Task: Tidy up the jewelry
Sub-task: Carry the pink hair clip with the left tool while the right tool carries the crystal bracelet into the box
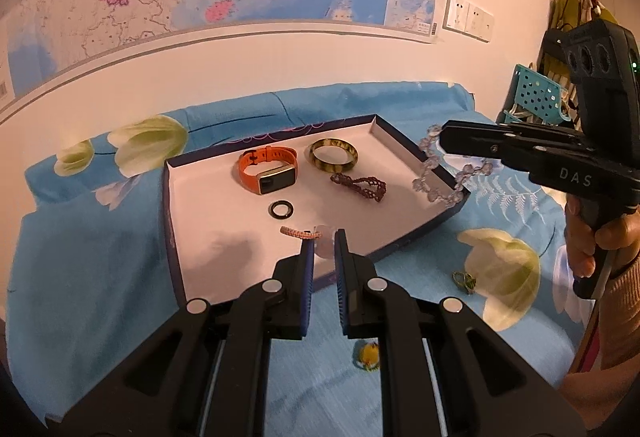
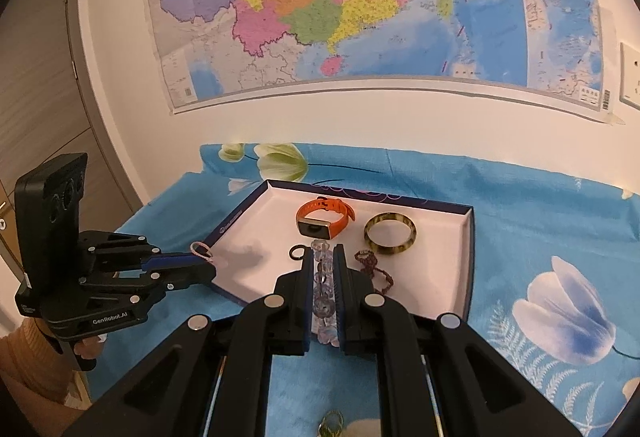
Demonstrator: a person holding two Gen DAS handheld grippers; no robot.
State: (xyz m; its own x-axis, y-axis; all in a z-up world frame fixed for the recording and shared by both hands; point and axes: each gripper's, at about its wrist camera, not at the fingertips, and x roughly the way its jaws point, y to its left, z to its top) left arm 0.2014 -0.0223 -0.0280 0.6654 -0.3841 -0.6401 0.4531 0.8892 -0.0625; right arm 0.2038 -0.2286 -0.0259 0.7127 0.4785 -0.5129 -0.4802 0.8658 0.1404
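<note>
A shallow dark-blue tray [image 1: 436, 167] [image 2: 468, 249] with a white floor lies on the blue flowered sheet. In it are an orange smart band [image 1: 266, 169] [image 2: 326, 217], a green-yellow bangle [image 1: 334, 157] [image 2: 390, 233], a maroon braided bracelet [image 1: 360, 187] [image 2: 374, 269] and a small black ring [image 1: 281, 208] [image 2: 297, 252]. My left gripper [image 1: 323, 237] [image 2: 208, 265] hovers over the tray's near edge, shut on a pink braided loop [image 1: 300, 233] [image 2: 200, 249]. My right gripper [image 2: 323, 251] [image 1: 442, 139] is shut on a clear bead bracelet [image 2: 322, 277] [image 1: 418, 183] that dangles over the tray's right rim.
A small green ring [image 1: 464, 281] [image 2: 332, 421] lies on the sheet near the tray's front corner. A wall with a map [image 2: 360, 17] stands right behind the bed. A turquoise perforated basket [image 1: 536, 97] is at the far right, a door [image 2: 44, 97] at the left.
</note>
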